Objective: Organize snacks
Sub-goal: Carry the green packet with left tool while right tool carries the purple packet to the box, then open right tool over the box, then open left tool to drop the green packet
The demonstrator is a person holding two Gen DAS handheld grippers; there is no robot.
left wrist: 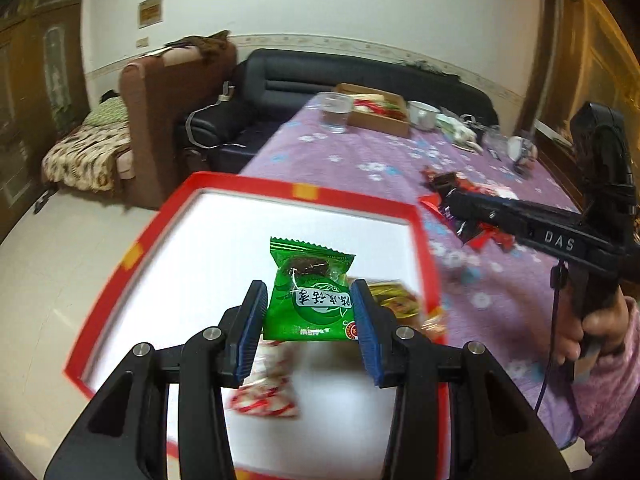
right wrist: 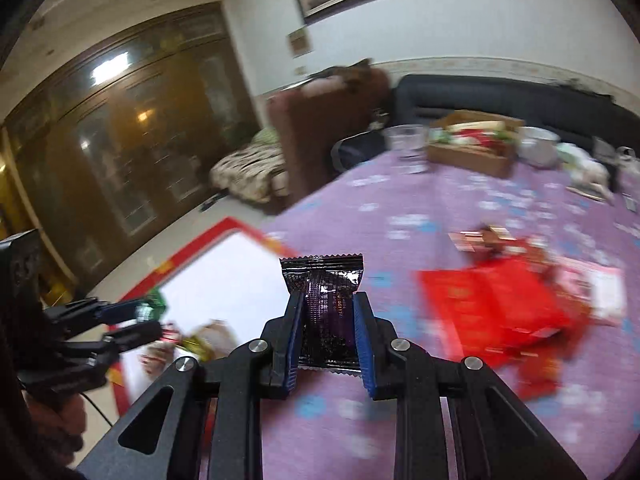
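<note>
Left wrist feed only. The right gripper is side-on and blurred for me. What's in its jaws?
Observer: A black and purple packet, upright, clamped between the blue pads of the right gripper.
Operator: Over the tray?
Observer: No. The right wrist view shows purple tablecloth beneath it; the red-rimmed tray lies ahead and to its left.
Operator: What else is near it?
Observer: A blurred heap of red packaging on the cloth, to the right of the jaws.
</note>
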